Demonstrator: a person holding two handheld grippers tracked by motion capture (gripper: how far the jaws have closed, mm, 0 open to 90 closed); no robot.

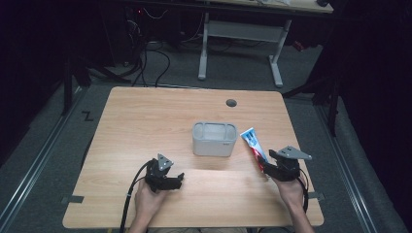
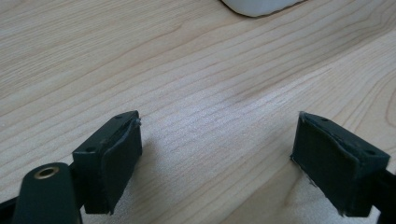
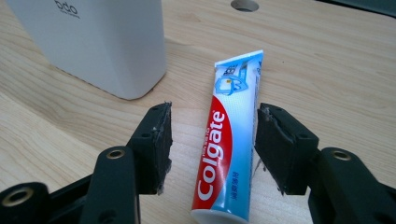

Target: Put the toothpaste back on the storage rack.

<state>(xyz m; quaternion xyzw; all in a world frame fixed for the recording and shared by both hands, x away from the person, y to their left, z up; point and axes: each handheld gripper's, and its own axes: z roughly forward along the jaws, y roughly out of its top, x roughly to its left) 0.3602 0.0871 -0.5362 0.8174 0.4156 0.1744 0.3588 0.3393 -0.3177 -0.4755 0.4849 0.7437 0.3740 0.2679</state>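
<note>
One toothpaste tube point(image 3: 224, 140) lies between the right hand-held gripper's point(image 3: 212, 147) parted jaws, untouched.

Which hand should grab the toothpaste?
Right. The right tool is open with the toothpaste lying between its jaws, while the left tool sits over bare table, away from it.

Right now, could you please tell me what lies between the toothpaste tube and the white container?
Only bare wooden table: in the right gripper view, the toothpaste tube lies apart from the white container, with nothing between them.
</note>
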